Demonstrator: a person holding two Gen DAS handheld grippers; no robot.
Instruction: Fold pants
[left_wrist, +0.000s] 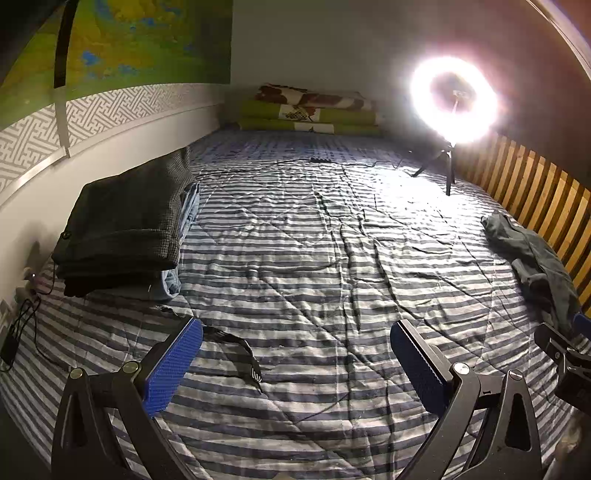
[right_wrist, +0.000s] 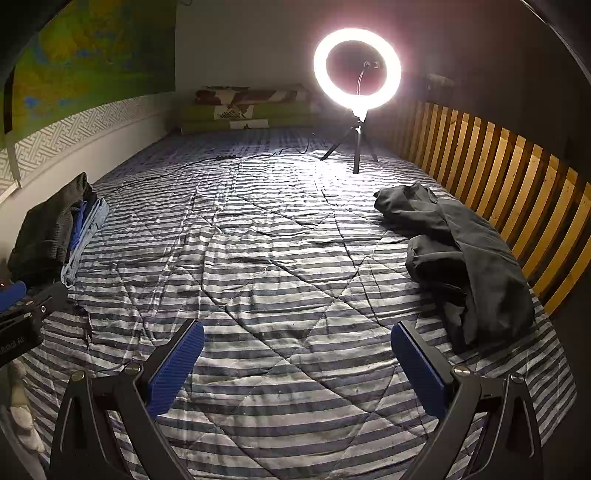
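Striped quilt (right_wrist: 280, 258), crumpled dark pants (right_wrist: 461, 254) lengthwise beside slatted rail (right_wrist: 517, 184).

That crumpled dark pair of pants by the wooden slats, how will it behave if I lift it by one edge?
The dark pants lie in soft, rumpled folds, so they will likely be floppy and drape. Being bunched, they will probably unfurl unevenly and drag on the striped quilt.

Home bedroom: striped quilt (right_wrist: 295, 266) covered bed, folded bedding (right_wrist: 247, 107) stacked at head, wooden slat rail (right_wrist: 498, 177) alongside, map (left_wrist: 122, 48) hung on wall.
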